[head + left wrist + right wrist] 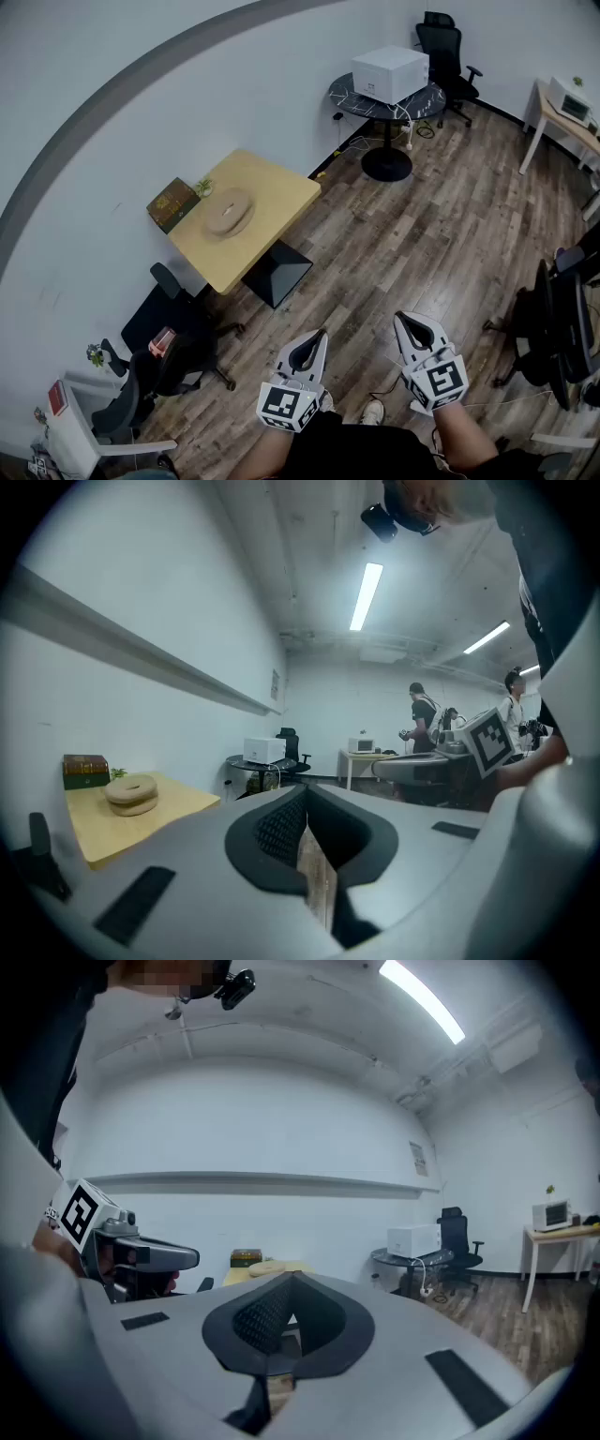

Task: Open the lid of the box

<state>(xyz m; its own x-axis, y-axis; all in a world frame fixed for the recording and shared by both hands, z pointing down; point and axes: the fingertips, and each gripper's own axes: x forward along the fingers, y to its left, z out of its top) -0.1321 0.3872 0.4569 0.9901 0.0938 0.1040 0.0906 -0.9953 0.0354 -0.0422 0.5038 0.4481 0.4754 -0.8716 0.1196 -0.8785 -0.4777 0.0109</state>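
The box (172, 203), dark green with a brown lid, stands shut at the far left corner of a yellow table (272, 202), against the wall. The left gripper view shows the box (85, 770) small at the left; in the right gripper view the box (246, 1257) is far off, dead ahead. Both grippers hang over the wooden floor close to the person's body, well away from the table. My left gripper (322, 333) is shut with nothing in it. My right gripper (401, 317) is shut and empty too.
A round wooden ring-shaped piece (230, 212) lies on the table beside the box. A black office chair (173, 323) stands at the table's near left. Farther back is a round black table (386, 101) bearing a white appliance (390, 73). More chairs and desks line the right side.
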